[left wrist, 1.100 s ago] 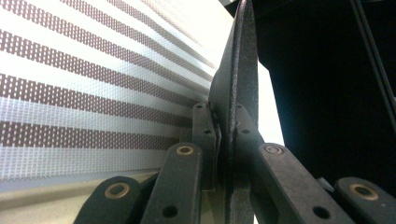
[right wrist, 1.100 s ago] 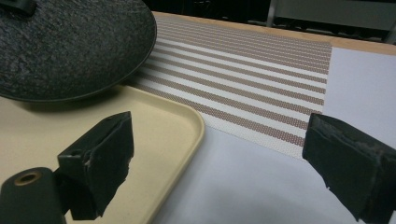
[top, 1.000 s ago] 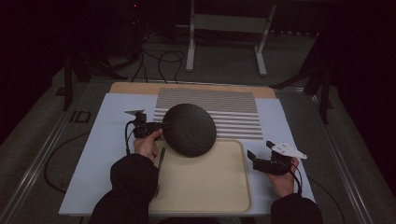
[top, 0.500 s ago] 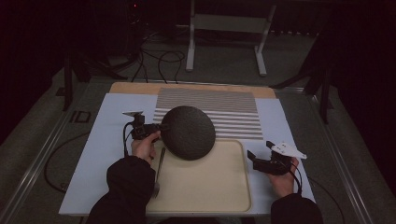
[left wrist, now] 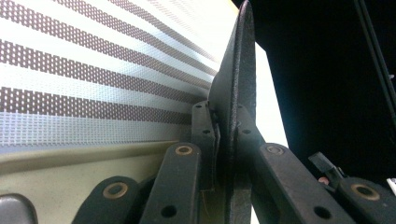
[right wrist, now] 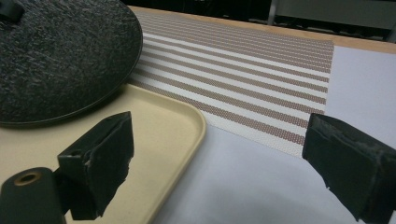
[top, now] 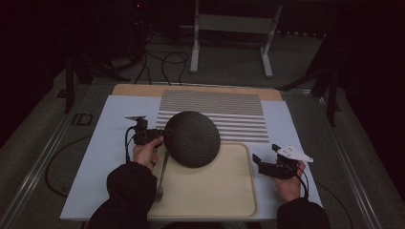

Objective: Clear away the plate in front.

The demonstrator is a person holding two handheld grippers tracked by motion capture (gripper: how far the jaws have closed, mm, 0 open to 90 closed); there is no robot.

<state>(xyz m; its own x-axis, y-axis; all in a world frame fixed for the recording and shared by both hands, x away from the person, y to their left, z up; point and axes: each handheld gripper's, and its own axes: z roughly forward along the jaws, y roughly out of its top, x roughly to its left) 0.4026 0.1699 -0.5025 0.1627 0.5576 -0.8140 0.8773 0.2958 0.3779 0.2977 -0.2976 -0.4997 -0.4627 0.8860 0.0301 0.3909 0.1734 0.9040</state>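
A round, dark, speckled plate (top: 192, 139) hangs tilted over the far left corner of a beige tray (top: 215, 195) and the near edge of a striped placemat (top: 210, 107). My left gripper (top: 165, 133) is shut on the plate's left rim. In the left gripper view the plate (left wrist: 240, 70) stands edge-on, pinched between the two jaws of the left gripper (left wrist: 224, 121). My right gripper (top: 262, 155) rests by the tray's right edge. In the right gripper view the right gripper (right wrist: 224, 163) is open wide with nothing between its jaws, and the plate (right wrist: 60, 60) lies off to its left.
A metal utensil (top: 161, 176) lies along the tray's left edge beside the left forearm. The tray and placemat sit on a pale sheet (top: 110, 143) over the table. Cables and a metal stand (top: 229, 28) are on the floor beyond the table.
The plate sits a touch lower in the picture, closer over the tray. Both hands have barely shifted.
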